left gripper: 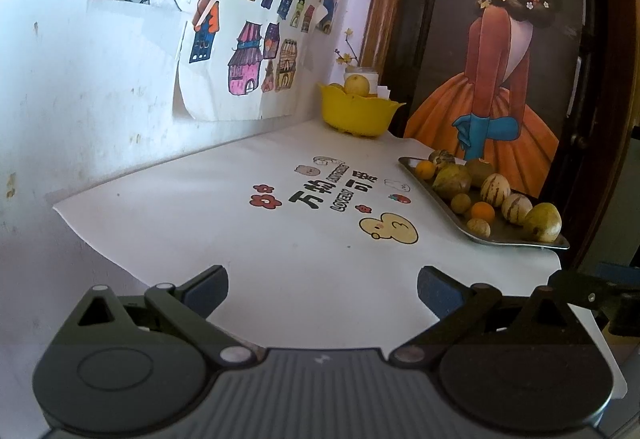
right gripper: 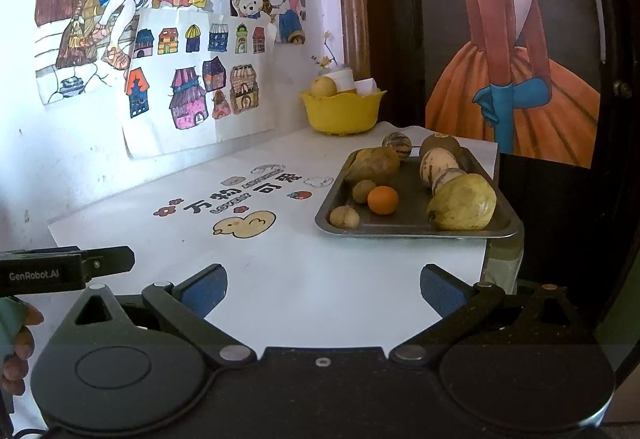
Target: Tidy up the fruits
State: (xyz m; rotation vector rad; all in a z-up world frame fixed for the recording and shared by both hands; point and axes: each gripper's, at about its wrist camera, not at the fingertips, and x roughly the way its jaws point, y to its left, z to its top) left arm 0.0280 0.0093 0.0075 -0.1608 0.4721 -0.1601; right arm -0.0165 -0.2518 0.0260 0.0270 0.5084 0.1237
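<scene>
You had barely started: perhaps two fruits sat in the yellow bowl (right gripper: 341, 111); the rest waited on the tray (right gripper: 416, 229) nearby. Your left gripper (left gripper: 322, 289) and right gripper (right gripper: 323, 289) were wide apart, holding nothing.

We are in a home, likely a child's corner. Hand-coloured children's drawings (right gripper: 160, 39) hang on the white wall above the bench (right gripper: 280, 259), whose cover carries a cartoon duck print (right gripper: 245, 223). Right of the drawings stands a painted girl poster (left gripper: 504, 51).
</scene>
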